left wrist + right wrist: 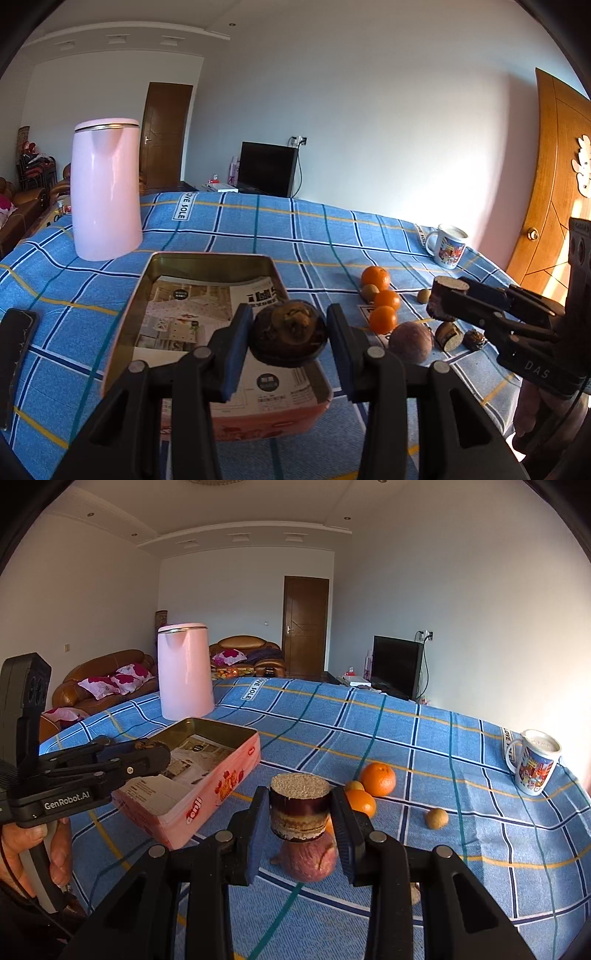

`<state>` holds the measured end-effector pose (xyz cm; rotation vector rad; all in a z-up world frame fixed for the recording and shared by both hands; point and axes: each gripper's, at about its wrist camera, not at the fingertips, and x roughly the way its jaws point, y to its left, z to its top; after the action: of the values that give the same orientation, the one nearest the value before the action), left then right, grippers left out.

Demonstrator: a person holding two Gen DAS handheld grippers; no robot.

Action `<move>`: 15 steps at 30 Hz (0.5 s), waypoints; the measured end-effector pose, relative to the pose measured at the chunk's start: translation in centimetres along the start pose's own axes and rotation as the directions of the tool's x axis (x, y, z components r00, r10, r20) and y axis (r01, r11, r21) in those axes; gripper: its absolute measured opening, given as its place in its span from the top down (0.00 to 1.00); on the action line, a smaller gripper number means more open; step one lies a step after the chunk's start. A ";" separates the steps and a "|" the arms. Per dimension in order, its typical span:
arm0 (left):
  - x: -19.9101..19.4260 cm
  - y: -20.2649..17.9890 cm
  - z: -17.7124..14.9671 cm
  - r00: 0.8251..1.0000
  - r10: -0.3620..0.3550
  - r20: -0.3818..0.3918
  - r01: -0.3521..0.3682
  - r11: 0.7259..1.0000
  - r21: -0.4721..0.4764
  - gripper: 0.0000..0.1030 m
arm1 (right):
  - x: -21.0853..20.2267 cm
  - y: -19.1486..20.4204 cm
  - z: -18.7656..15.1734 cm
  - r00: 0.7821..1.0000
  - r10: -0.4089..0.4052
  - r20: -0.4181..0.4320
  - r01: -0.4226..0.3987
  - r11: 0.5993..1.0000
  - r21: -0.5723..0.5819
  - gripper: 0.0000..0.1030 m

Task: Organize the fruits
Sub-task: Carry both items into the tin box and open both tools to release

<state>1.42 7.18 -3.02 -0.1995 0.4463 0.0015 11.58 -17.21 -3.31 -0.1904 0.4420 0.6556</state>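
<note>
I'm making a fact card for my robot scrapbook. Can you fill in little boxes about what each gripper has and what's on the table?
left gripper: shut on a dark round fruit, held over the tin
right gripper: shut on a sugarcane piece, held above the table
tin: pink, open, paper-lined, no fruit resting inside
loose fruit: oranges, small brown fruits, reddish fruit
other things: pink kettle, mug
cloth: blue checked

— White walls, stepped ceiling with recessed spotlights.
— Dark wooden door at the far end, brown leather sofa with pink floral cushions left.
— Black television right; sunlight on orange door.
</note>
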 end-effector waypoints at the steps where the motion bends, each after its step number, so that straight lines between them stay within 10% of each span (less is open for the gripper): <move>1: 0.1 0.3 0.1 1.000 0.006 -0.001 -0.006 1.000 -0.002 0.58 | 0.2 0.4 0.4 1.000 0.006 0.005 -0.006 1.000 -0.010 0.66; 15: 2.1 4.8 1.1 0.997 0.068 -0.036 -0.070 0.996 -0.058 0.58 | 4.5 6.1 3.7 0.988 0.153 0.006 -0.152 0.984 -0.094 0.66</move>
<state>3.57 12.02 -3.89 -0.2429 0.4873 0.0789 12.13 -8.88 -2.26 -0.2425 0.4160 0.8285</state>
